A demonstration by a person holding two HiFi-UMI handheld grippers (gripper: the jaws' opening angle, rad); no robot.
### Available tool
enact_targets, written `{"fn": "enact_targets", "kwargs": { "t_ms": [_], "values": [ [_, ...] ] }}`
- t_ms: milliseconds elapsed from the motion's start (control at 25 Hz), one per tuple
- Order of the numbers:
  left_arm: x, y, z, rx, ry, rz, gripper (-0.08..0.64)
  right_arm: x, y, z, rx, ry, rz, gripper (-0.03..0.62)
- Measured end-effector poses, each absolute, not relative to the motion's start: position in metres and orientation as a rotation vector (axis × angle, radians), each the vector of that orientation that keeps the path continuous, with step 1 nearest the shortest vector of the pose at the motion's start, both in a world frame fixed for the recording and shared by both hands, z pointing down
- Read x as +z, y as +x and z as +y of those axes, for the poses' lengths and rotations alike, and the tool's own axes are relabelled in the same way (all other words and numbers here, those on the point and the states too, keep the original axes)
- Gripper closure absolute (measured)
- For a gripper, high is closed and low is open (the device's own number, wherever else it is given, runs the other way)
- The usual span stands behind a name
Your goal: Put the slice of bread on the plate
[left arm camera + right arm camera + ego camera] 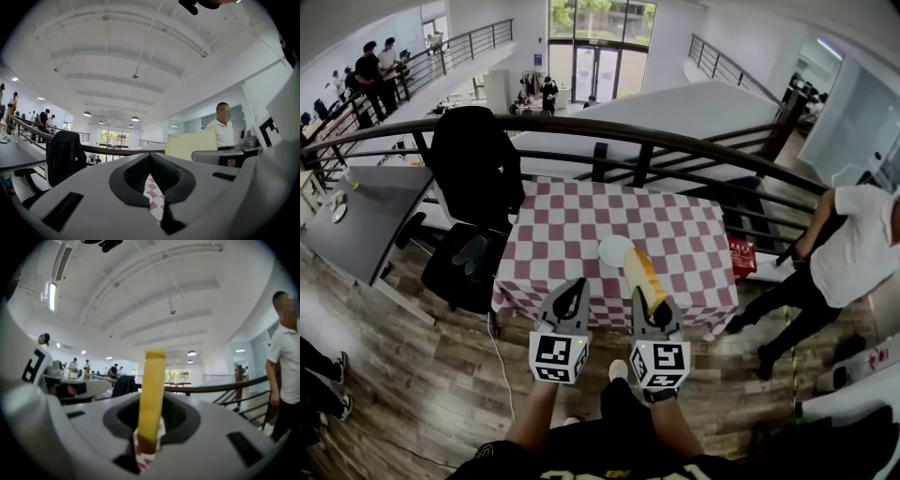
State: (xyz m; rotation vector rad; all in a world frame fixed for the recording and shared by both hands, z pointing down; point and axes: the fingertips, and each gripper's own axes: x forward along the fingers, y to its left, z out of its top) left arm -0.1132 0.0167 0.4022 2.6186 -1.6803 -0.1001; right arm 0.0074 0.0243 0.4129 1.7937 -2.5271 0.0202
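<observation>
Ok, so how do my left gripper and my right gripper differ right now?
The right gripper is clamped on the slice of bread, which stands on edge. The left gripper holds nothing.
The right gripper's jaws are parted by the slice, while the left gripper's jaws stand almost together.
What they share: they sit side by side, both pointing level toward the checked table, short of the plate.

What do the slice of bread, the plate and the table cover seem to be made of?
Slice of bread: matte, pale yellow, browner at one end; real bread or a foam model, I cannot tell.
Plate: smooth, plain white, perhaps ceramic or plastic; too small to decide.
Table cover: probably cloth, red-and-white checks, its edges hanging down loosely.
</observation>
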Motion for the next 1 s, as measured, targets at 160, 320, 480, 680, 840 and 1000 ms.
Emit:
{"fn": "enact_targets", "kwargs": {
  "t_ms": [160,320,480,680,840,1000],
  "values": [
    [0.401,-0.097,-0.027,-0.09,2.602,-1.713,0.543,0.417,0.022,-0.025,0.042,1.763,-2.534,0.497],
    [0.404,-0.078,-0.074,-0.089,2.563,-1.711,0.543,0.421,0.052,-0.078,0.116,1.775,-2.511,0.497],
    [0.412,-0.062,-0.116,-0.064,2.524,-1.731,0.543,0.424,0.071,-0.12,0.162,1.753,-2.549,0.497],
    [0.419,-0.046,-0.157,-0.037,2.495,-1.784,0.541,0.44,0.083,-0.163,0.225,1.688,-2.591,0.497],
    [0.428,-0.042,-0.177,-0.044,2.462,-1.807,0.541,0.448,0.085,-0.187,0.245,1.633,-2.625,0.497],
    [0.443,-0.04,-0.193,-0.031,2.415,-1.81,0.543,0.463,0.087,-0.207,0.291,1.607,-2.615,0.497]
  ]
}}
